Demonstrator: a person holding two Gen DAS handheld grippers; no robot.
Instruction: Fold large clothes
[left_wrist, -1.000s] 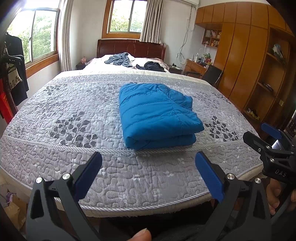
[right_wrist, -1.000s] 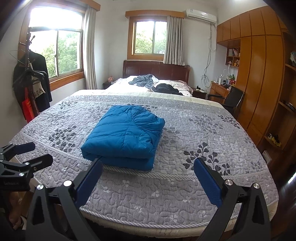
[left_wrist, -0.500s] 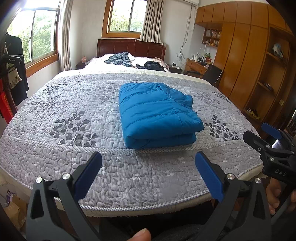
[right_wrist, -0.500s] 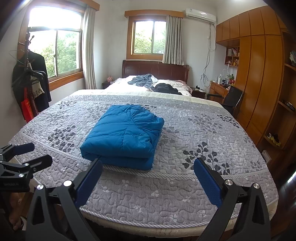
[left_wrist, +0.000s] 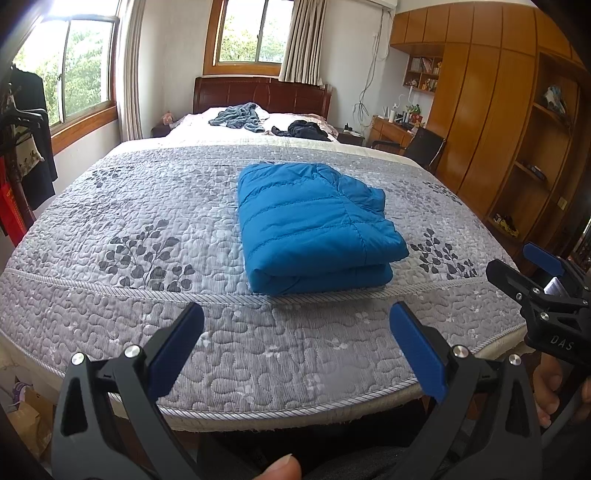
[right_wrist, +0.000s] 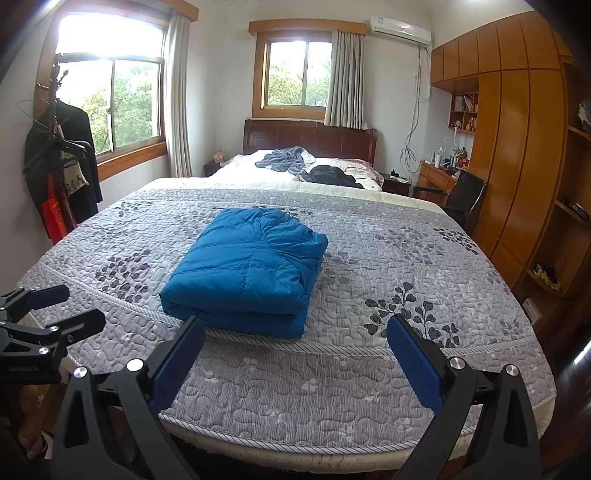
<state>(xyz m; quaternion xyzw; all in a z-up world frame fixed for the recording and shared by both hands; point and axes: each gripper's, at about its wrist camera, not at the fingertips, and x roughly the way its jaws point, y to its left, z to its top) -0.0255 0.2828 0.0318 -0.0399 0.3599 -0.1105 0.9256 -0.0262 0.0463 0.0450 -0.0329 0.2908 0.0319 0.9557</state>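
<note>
Neatly folded into a thick rectangular bundle, the blue padded jacket (left_wrist: 314, 225) lies on the grey quilted bedspread (left_wrist: 147, 206), a little right of centre in the left wrist view and left of centre in the right wrist view (right_wrist: 247, 269). Its folded edge faces the cameras and sits on the corded seam that crosses the bedspread; no gripper touches it.

Below it, in the lower part of the left wrist view, the left gripper (left_wrist: 295, 347) is held over the near edge of the bed, its two blue-padded fingers (left_wrist: 177, 350) spread wide apart with nothing between them. The right gripper (right_wrist: 295, 350) fills the lower part of its own view in the same way, fingers (right_wrist: 413, 362) released and empty. Each gripper also shows at the edge of the other's view: the right one at the right edge (left_wrist: 532, 280), the left one at the lower left (right_wrist: 51, 314). A fingertip (left_wrist: 277, 470) shows at the bottom edge of the left wrist view.

Farther up the bed, near the dark wooden headboard (right_wrist: 310, 138), lie a grey-blue garment (right_wrist: 284, 158) and a black garment (right_wrist: 332, 175). Dark clothes hang on a rack (right_wrist: 59, 162) at the left, and a wooden wardrobe (right_wrist: 517, 147) fills the right side.
</note>
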